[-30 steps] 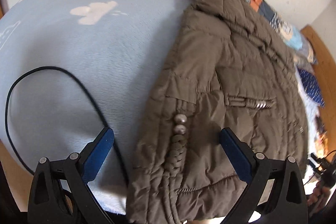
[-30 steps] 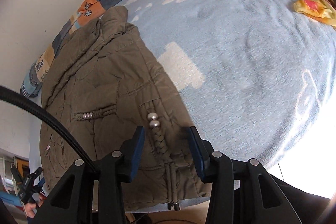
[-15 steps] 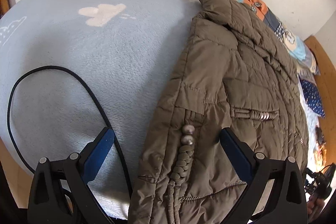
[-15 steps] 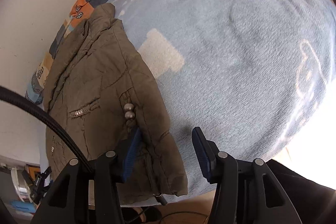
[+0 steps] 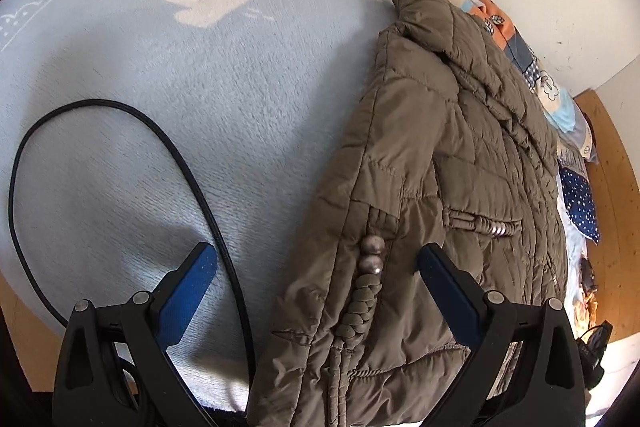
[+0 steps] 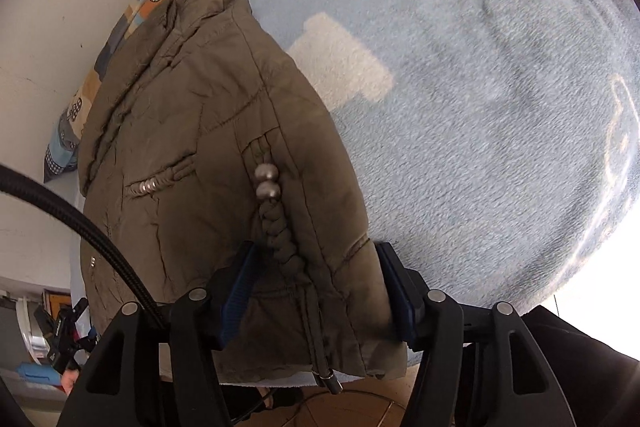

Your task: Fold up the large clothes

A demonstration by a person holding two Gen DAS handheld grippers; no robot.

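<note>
Olive quilted padded jacket [image 5: 432,163] folded flat near light-blue fleece blanket [image 5: 168,99] edge; wide bare fleece beside. Left gripper [image 5: 316,263] open; right gripper [image 6: 316,267] opening around hem.

Both wrist views look steeply down, close, sharing the jacket [image 5: 432,187].

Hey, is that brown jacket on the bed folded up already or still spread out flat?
Partly folded: the jacket lies lengthwise in a narrow strip, collar at the far end, no sleeve sticking out. Its hem end is not yet folded over.

Daylit, sharp; fisheye warp; lower-right corner overexposed.
</note>
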